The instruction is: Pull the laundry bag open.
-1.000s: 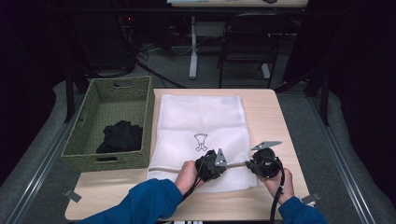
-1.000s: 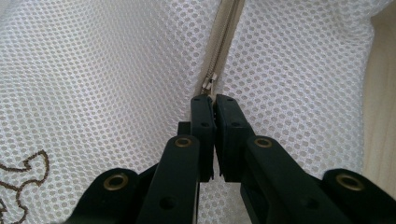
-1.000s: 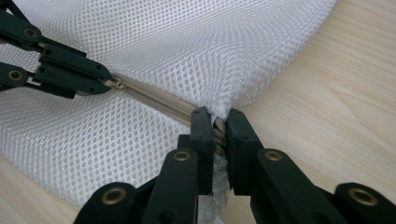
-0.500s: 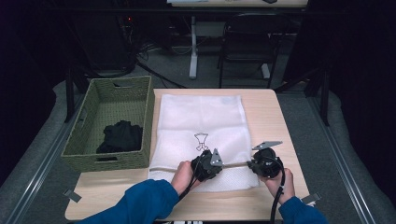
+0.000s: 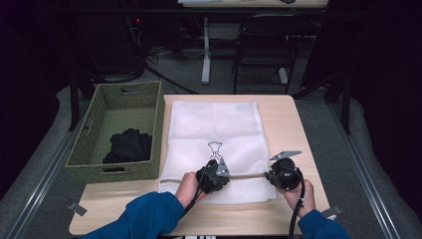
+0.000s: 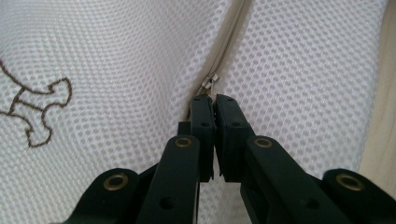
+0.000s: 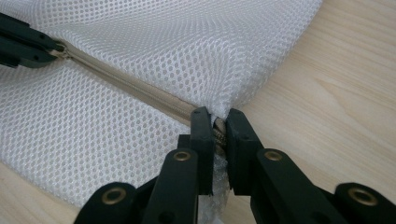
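The left gripper pinches the zipper pull; the right gripper clamps the mesh bag's corner. At the high view's left, a basket holds dark cloth.

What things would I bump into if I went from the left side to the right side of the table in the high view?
Green woven basket with black cloth inside → white mesh bag → left gripper on the bag's zipper → right gripper at the bag's corner → bare wooden table.
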`<state>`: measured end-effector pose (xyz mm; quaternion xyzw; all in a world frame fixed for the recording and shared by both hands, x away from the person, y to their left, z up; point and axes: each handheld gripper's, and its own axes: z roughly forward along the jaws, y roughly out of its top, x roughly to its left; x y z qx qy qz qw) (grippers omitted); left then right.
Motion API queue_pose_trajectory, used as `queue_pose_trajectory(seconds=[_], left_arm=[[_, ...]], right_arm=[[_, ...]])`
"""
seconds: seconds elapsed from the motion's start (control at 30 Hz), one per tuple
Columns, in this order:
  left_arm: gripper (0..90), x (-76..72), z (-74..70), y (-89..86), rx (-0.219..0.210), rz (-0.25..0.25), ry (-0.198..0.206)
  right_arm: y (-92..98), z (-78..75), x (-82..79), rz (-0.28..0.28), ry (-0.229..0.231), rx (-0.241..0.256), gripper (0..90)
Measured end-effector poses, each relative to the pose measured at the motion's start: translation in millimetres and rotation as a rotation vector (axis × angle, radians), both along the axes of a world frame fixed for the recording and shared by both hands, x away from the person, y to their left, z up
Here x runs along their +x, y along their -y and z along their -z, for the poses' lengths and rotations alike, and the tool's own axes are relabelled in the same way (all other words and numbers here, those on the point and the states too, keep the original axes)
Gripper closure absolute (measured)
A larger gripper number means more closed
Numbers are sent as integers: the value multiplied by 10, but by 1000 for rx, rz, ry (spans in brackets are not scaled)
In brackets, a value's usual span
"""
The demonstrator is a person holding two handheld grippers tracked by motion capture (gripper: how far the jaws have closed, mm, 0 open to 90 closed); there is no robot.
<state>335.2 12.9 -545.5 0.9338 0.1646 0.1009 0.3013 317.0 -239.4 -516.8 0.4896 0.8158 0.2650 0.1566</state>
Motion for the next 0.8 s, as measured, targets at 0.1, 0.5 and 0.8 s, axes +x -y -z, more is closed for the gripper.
queue_pose_trajectory(seconds=[0.1, 0.5, 0.8], left_arm=[[868, -4, -13, -51, 5, -4, -3], [868, -2, -70, -192, 15, -16, -10], [868, 3, -103, -271, 19, -25, -14]], right_arm=[[8, 1, 0, 2, -1, 2, 836], [3, 3, -2, 1, -3, -3, 836], [9, 8, 0, 10, -5, -14, 836]])
